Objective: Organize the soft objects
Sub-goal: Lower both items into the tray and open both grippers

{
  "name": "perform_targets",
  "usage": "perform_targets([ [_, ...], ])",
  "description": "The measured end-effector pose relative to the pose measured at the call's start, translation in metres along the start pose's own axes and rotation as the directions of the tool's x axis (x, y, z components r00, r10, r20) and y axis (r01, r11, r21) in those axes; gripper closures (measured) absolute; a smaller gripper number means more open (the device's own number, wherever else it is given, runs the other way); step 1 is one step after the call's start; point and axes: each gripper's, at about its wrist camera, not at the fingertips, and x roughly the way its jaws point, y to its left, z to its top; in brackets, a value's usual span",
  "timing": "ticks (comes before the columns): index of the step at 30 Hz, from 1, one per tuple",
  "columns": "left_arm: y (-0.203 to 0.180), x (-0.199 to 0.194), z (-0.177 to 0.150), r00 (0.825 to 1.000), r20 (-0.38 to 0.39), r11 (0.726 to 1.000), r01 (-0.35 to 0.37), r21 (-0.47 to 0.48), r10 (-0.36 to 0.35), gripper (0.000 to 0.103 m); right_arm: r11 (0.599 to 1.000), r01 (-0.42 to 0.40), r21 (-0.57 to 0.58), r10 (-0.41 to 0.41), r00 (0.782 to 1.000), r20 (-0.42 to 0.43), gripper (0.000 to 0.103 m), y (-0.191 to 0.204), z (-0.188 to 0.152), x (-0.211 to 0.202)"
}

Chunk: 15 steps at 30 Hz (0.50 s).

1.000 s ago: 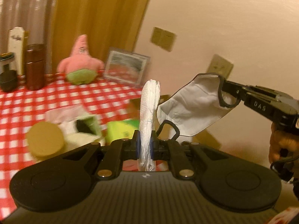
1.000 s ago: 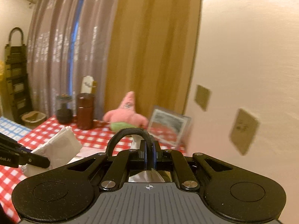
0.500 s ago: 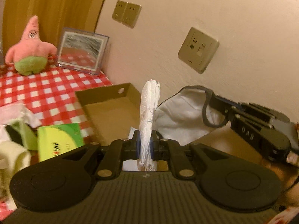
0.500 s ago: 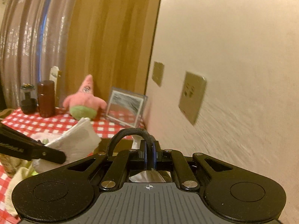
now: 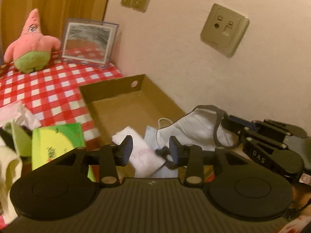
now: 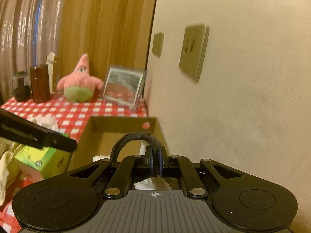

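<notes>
My left gripper (image 5: 150,150) hangs over a brown cardboard box (image 5: 116,91), its jaws opening with nothing pressed between them. Just below them a white folded packet (image 5: 145,157) lies flat in the box, beside a pale blue mask (image 5: 150,136). My right gripper (image 5: 228,123) comes in from the right, shut on the dark ear loop of a white face mask (image 5: 190,128) that rests low over the box. In the right wrist view the loop (image 6: 134,136) arches out of the shut right gripper (image 6: 155,161); the mask itself is mostly hidden below it.
The box stands against the wall with sockets (image 5: 224,29). A pink starfish plush (image 5: 31,44) and a small mirror (image 5: 87,40) sit at the back of the red checked cloth (image 5: 48,89). A green carton (image 5: 56,141) and crumpled cloths (image 5: 7,167) lie left of the box.
The left gripper has opened and let go of the white packet, which now lies in the box. Both grippers have come down towards the box; the right one still holds the mask.
</notes>
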Motion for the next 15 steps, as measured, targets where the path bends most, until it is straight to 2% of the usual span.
perform_targets([
  [4, 0.011, -0.014, -0.007, 1.000, 0.005, 1.000, -0.011, -0.027, 0.011, 0.064, 0.999, -0.044, 0.013, 0.045, 0.997, -0.062, 0.097, 0.004, -0.011, 0.013],
  [10, 0.019, -0.038, -0.009, 0.999, 0.021, 0.999, -0.043, -0.030, 0.044, 0.059, 0.990, -0.122, 0.067, 0.133, 0.973, -0.187, 0.096, 0.010, -0.028, 0.036],
  [12, 0.020, -0.046, -0.009, 0.998, 0.020, 0.998, -0.051, -0.020, 0.052, 0.057, 0.986, -0.143, 0.080, 0.157, 0.965, -0.208, 0.091, 0.012, -0.033, 0.039],
  [13, 0.021, -0.049, -0.009, 0.998, 0.021, 0.998, -0.055, -0.019, 0.055, 0.056, 0.986, -0.147, 0.081, 0.162, 0.963, -0.214, 0.082, 0.014, -0.034, 0.038],
  [14, 0.021, -0.053, -0.009, 0.998, 0.020, 0.998, -0.057, -0.018, 0.057, 0.055, 0.985, -0.150, 0.082, 0.165, 0.962, -0.217, 0.069, 0.015, -0.036, 0.037],
  [15, 0.022, -0.056, -0.010, 0.998, 0.019, 0.998, -0.059, -0.017, 0.059, 0.055, 0.985, -0.150, 0.086, 0.165, 0.962, -0.218, 0.062, 0.015, -0.037, 0.035],
])
